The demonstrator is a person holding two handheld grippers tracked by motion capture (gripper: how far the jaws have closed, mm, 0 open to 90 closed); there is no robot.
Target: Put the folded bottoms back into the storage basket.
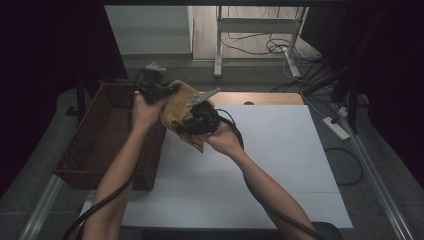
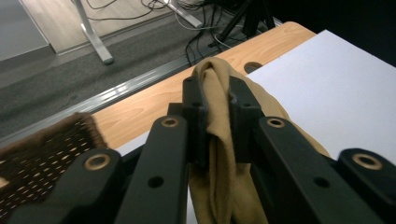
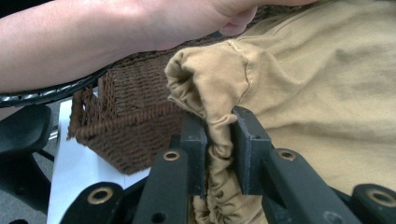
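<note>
Black jaws up close in left gripper view: left gripper (image 2: 217, 105) clenched on a bunched fold of the tan cloth (image 2: 219, 154), right gripper (image 3: 219, 135) likewise pinching a gathered edge of the same cloth. In high view the cloth hangs bundled between both hands, lifted off the white sheet (image 1: 280, 160), at the near-right corner of the brown wicker basket (image 1: 100, 135). Risks: each grip is only on a thin ruck, so pulling the hands apart may slip fabric out of one claw; the loose lower corner probably drags or snags on the basket rim if swung across low. Basket interior is dark, contents hard to tell. The right gripper's cable (image 1: 260, 195) trails over the sheet, could catch the cloth. Wooden table edge (image 2: 187, 93) beyond; floor cables and desk legs well apart
</note>
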